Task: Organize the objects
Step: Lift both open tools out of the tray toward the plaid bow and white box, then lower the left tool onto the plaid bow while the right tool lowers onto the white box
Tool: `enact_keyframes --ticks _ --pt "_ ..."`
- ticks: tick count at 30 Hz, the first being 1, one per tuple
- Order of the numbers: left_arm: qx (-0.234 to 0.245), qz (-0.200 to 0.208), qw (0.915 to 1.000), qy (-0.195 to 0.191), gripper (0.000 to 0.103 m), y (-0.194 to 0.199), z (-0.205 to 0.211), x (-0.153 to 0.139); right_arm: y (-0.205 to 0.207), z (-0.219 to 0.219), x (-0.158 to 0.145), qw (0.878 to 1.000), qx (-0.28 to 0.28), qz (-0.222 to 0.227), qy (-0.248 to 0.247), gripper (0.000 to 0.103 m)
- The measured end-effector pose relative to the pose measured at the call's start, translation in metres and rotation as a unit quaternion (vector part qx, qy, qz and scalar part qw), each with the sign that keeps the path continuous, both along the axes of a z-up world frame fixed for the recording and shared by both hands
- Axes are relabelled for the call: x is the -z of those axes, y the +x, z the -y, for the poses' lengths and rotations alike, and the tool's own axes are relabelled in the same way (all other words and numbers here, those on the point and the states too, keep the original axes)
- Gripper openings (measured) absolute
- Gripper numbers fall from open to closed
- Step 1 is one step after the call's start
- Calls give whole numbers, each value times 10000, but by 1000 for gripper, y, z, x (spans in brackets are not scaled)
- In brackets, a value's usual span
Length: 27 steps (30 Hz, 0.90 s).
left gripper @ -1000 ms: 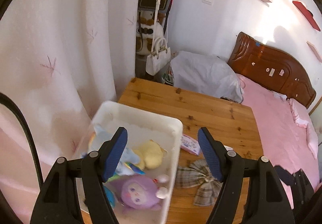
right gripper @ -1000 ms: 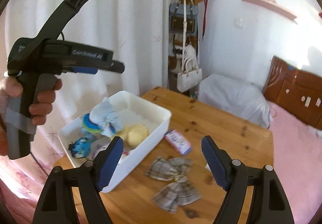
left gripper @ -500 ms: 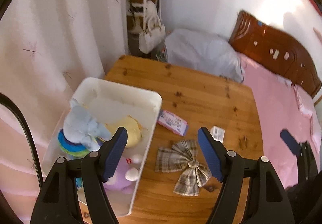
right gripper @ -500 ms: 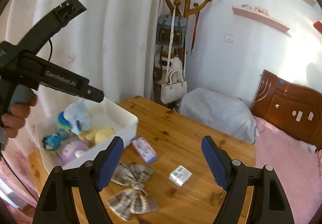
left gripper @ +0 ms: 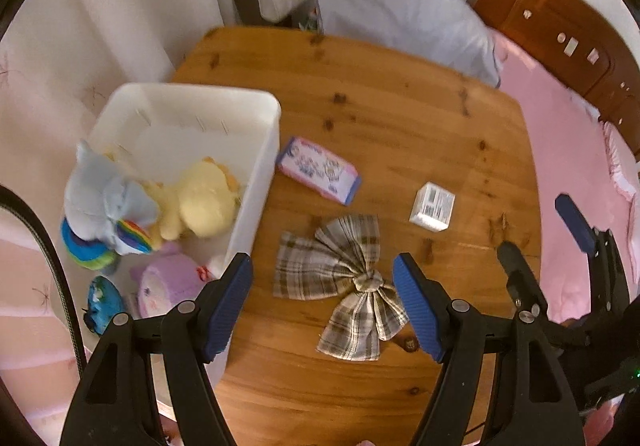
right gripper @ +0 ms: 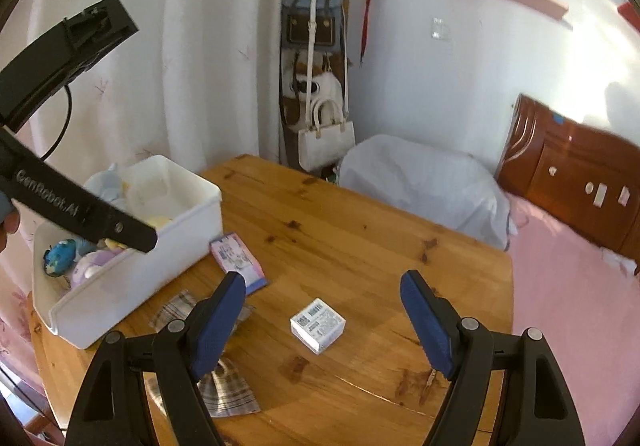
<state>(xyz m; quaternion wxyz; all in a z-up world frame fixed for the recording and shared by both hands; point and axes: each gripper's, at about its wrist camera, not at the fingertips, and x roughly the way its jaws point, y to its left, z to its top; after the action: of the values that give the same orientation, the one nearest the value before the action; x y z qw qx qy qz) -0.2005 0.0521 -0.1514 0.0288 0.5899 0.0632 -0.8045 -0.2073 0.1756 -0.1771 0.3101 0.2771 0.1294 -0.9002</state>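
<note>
A plaid fabric bow (left gripper: 344, 278) lies on the round wooden table (left gripper: 400, 117), right below my open left gripper (left gripper: 322, 306), whose blue pads hold nothing. In the right wrist view the bow (right gripper: 224, 386) is partly hidden behind a finger. A small white box (left gripper: 433, 207) (right gripper: 318, 324) rests on the wood, beneath and between the fingers of my open right gripper (right gripper: 322, 320). A pink-and-blue packet (left gripper: 319, 169) (right gripper: 238, 262) lies beside the white bin (left gripper: 256, 181) (right gripper: 132, 278), which holds several plush toys (left gripper: 200, 201).
The table stands against a white curtain (right gripper: 180, 45) on the left and a pink bed (left gripper: 576, 173) with a dark wooden headboard (right gripper: 580, 181) on the right. A coat rack with bags (right gripper: 320, 65) and a covered bundle (right gripper: 424, 181) stand behind it.
Both grippers have swung rightward and down over the table. The left one tipped downward, from over the bin to above the bow. The white box came into the right wrist view.
</note>
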Motion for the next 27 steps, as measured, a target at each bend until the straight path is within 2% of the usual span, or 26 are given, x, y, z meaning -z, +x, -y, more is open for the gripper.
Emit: enact_keyframes --ticks 9,14,27 --pt "132 803 9967 -28 76 -18 -20 43 -28 6 42 9987 -144 481 3 81" --pt "-14 1083 9941 -71 76 -23 -23 63 -38 11 63 9976 -202 660 32 81" --pt "-188 1705 9849 227 76 -20 -26 102 -57 21 99 9941 -224 1063 21 81"
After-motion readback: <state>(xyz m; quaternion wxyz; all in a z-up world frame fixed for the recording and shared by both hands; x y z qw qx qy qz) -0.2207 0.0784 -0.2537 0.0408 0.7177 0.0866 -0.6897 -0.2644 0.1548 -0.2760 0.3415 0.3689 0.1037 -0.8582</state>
